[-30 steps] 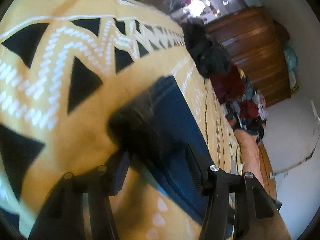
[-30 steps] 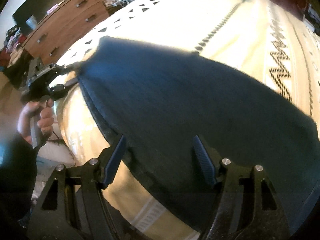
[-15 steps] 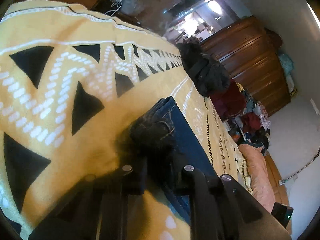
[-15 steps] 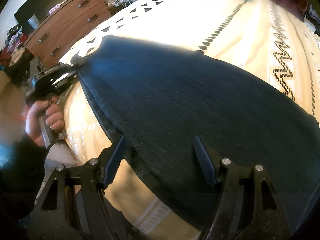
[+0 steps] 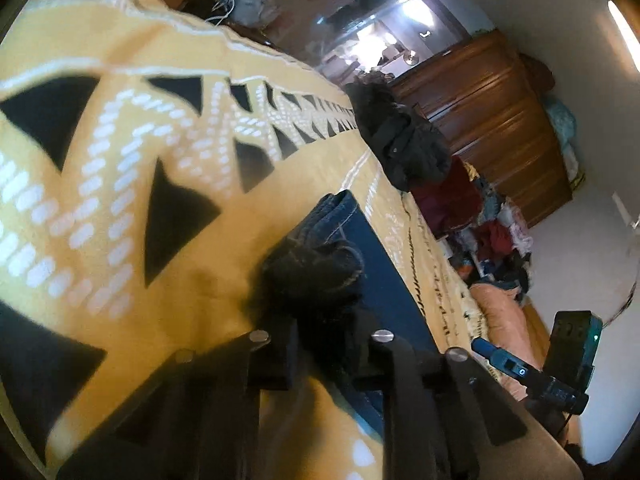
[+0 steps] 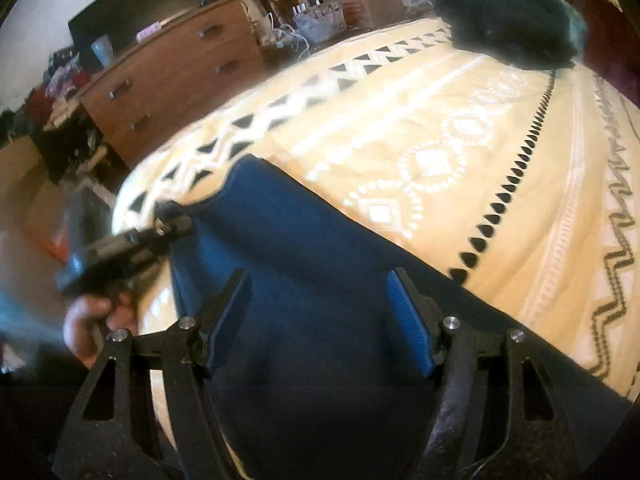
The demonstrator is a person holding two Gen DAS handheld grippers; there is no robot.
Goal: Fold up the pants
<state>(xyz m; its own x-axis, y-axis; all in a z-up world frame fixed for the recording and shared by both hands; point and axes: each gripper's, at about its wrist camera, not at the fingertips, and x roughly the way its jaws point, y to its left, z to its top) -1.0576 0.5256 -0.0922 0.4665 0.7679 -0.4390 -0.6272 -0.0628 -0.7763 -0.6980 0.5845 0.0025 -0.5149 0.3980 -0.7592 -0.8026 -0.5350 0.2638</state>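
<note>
Dark blue pants lie along the near side of a yellow patterned bedspread. My left gripper is shut on a bunched end of the pants; it also shows in the right wrist view at the pants' far left corner, held by a hand. My right gripper is open, its blue-padded fingers spread just above the middle of the pants, holding nothing. The right gripper also shows in the left wrist view at the lower right.
A black garment lies in a heap at the far end of the bed. A wooden dresser stands to the left of the bed, another dresser and a pile of clothes beyond it.
My left gripper closed on the end of the pants, which was loose between open fingers one second ago. The pants' left corner has been drawn up and inward. My right gripper stays open.
</note>
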